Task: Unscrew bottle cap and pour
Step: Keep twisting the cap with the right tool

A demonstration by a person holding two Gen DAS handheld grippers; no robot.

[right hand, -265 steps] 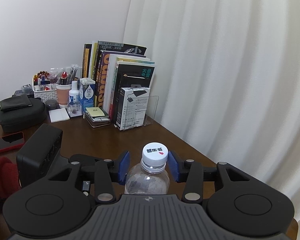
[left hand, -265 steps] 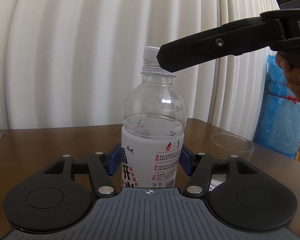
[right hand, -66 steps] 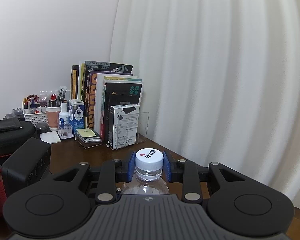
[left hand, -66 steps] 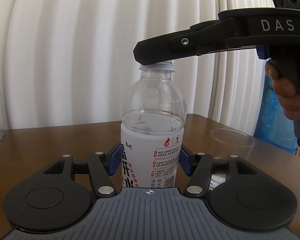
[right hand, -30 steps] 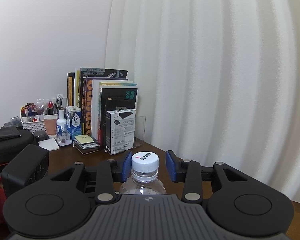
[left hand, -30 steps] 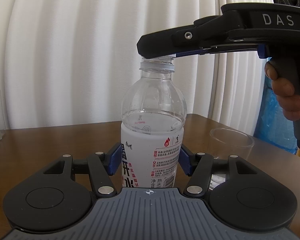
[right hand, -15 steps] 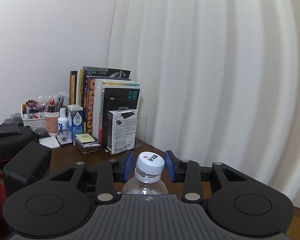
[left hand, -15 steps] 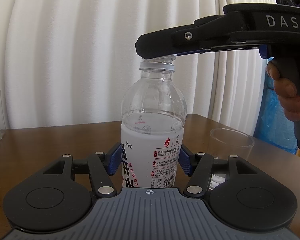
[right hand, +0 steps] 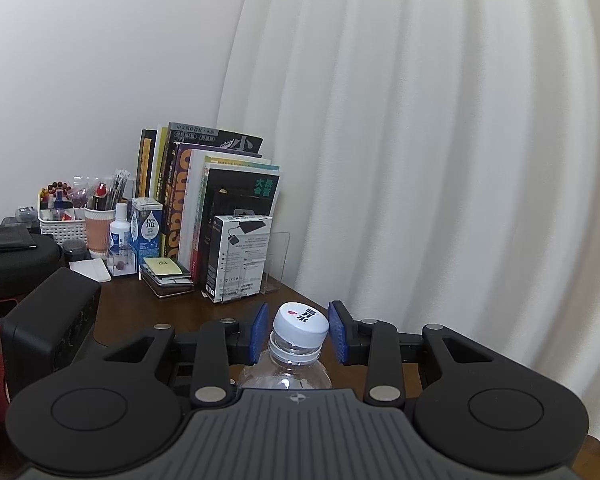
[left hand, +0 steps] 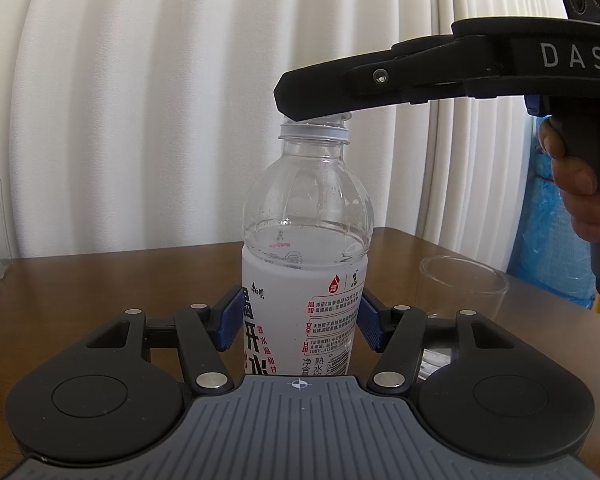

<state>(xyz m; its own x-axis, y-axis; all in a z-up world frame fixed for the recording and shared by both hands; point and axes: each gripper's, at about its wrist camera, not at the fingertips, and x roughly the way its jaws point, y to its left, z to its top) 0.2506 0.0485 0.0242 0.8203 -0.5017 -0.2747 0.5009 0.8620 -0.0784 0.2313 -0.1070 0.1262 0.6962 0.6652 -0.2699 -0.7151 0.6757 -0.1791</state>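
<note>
Both units matched: left gripper (left hand: 300, 322) and right gripper (right hand: 298, 332) had matte black linkage arms, silver pivot screws, two round black discs, ribbed grey centre plate with a crosshair mark, blue ridged pads (right hand: 258, 332). Right unit's side read "DAS" in white; black pistol handle, hand (left hand: 580, 196) around it.

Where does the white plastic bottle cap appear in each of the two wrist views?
Left wrist view: upper centre, hidden behind the right gripper; only the bottle's grey neck ring shows.
Right wrist view: the white plastic bottle cap sits low at centre, between the blue pads.
Shared landmark: the clear plastic water bottle, which the left gripper grips.
</note>
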